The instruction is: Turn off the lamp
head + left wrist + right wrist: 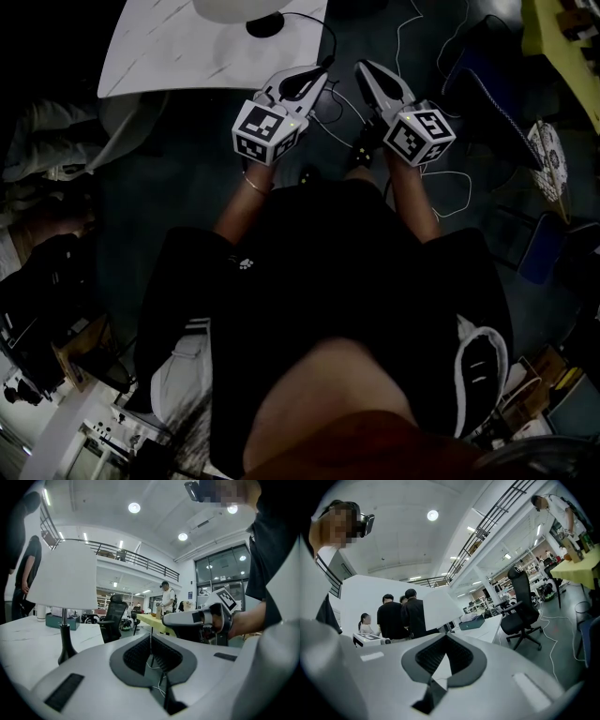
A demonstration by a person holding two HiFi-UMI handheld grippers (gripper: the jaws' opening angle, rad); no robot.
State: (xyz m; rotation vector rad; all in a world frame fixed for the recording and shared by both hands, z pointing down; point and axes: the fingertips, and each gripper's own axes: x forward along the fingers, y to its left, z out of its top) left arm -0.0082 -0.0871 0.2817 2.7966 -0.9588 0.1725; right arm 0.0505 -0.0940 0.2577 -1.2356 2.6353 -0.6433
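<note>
The lamp stands on the white table (159, 56) at the top of the head view, with its white shade (234, 7) over a black base (264, 25) and a black cord (323, 28) running off the edge. My left gripper (317, 79) is held level, short of the table's near edge. Its jaws are shut with nothing between them. My right gripper (366, 69) is beside it, off the table's corner, also shut and empty. The shade (65, 576) and black stem (64, 641) show left of the left gripper (151, 637). The shade (438, 611) rises behind the right gripper (446, 637).
A black office chair (522, 606) stands by the table's far side and several people (401, 616) stand behind. A teal box (61, 620) lies on the table. White cables (450, 187) trail over the dark floor. A yellow table (562, 37) is at the right.
</note>
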